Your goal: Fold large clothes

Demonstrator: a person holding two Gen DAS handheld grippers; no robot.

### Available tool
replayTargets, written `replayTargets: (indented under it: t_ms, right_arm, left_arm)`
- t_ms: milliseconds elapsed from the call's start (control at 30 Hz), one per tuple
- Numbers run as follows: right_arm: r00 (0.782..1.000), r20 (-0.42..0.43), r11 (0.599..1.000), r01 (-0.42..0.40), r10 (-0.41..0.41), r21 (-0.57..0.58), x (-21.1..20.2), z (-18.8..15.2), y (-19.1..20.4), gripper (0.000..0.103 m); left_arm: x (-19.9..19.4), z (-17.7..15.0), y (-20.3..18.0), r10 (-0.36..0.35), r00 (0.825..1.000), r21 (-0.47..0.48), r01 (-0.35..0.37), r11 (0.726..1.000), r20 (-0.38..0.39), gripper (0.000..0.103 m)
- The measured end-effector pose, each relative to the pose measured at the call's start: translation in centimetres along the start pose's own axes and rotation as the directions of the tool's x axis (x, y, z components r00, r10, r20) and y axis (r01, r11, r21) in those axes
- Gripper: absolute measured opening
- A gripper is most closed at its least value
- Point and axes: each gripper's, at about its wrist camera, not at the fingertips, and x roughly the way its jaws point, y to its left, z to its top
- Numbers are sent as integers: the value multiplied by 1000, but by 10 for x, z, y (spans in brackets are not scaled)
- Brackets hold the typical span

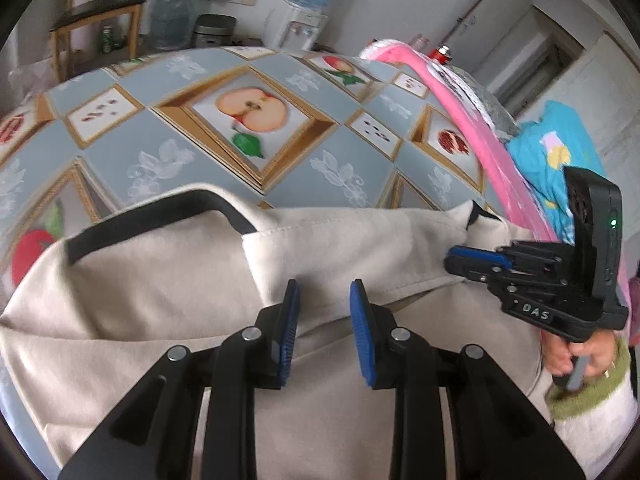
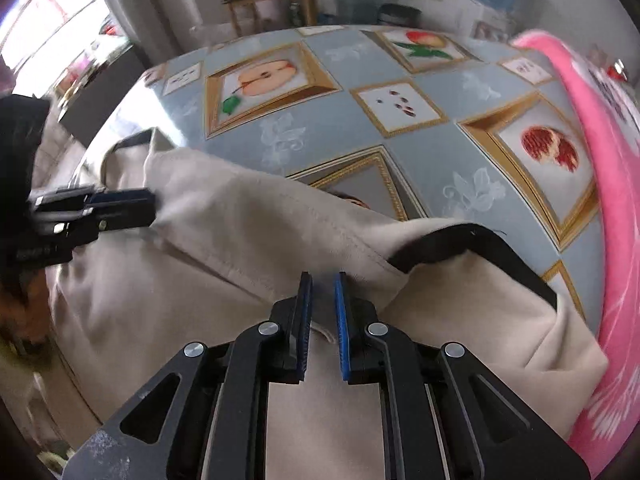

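Observation:
A large beige garment [image 1: 160, 280] with black trim [image 1: 152, 216] lies bunched on the near part of the table. My left gripper [image 1: 323, 290] has a thick fold of it between its blue pads and is shut on it. In the right wrist view the left gripper [image 2: 152, 206] pinches the cloth's left edge. My right gripper [image 2: 323, 280] is shut, its pads nearly together, on a fold of the same beige garment [image 2: 240, 240] beside a black-trimmed edge [image 2: 480, 248]. From the left wrist view, the right gripper [image 1: 450, 258] holds the garment's right end, with a person's hand [image 1: 580, 352] on its handle.
The tablecloth [image 1: 200, 128] is grey-blue with framed fruit pictures and shows bare beyond the garment. A pink cloth [image 1: 480, 140] runs along the table's right side, a blue patterned cloth [image 1: 560, 152] past it. A water dispenser [image 1: 304, 20] and a wooden stool [image 1: 100, 12] stand behind the table.

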Motion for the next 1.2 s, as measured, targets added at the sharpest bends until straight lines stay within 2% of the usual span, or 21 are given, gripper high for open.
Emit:
replayTargets:
  t_ms: [67,100,133,200,267,300,333,533,633,700,767,867,1067,1200]
  right_arm:
    - [999,41,999,-5,4,31,-19,-4,1,17]
    - [998,69,999,-16,13,46,-33,-9,2,24]
    - [996,92,998,-16,10,64,-47,-16,4,37]
    - [991,137,996,-21,8,88,-74,-31,8,53]
    - [984,176,994,-32,13,107,-97,-49,13,66]
    - [980,198,992,-36,11,122,-109,-61,16,76]
    - [976,216,990,-41,11,135,-118,-72,18,80]
    - [966,258,978,-82,31,191,-143,-132,35,84]
    - [969,246,970,-93,37,223,-146,-159,42,84]
    - [972,233,974,-65,13,218,-146,-170,48,84]
    - [974,224,978,-28,-20,207,-146,-179,54,84]
    - [977,212,979,-26,-18,203,-143,-192,60,84]
    - [983,182,981,-6,-30,193,-132,-204,66,84]
    - [986,164,984,8,-38,181,-125,-207,68,84]
  left_arm:
    - [-11,0,-2,5,1000,-13,-5,1000,25,27]
    - [-21,0,-4,-3,999,-15,4,1000,48,29]
    - [-32,0,-8,8,998,-11,-8,1000,66,31]
    - [-54,-4,-17,26,996,6,-27,1000,86,36]
    - [-70,-11,-23,48,995,18,-49,999,88,41]
    - [-83,-19,-30,65,995,34,-68,997,76,48]
    - [-91,-26,-35,80,994,44,-83,996,70,53]
    - [-132,-89,-63,123,991,113,-129,985,55,72]
    - [-140,-122,-70,165,985,115,-170,979,53,74]
    - [-142,-140,-70,188,981,99,-193,976,59,74]
    - [-141,-159,-70,188,981,68,-191,979,51,75]
    - [-134,-178,-68,196,980,27,-197,980,30,75]
    - [-122,-200,-64,251,968,-2,-251,968,-18,75]
    - [-117,-206,-62,299,954,20,-299,954,-23,75]
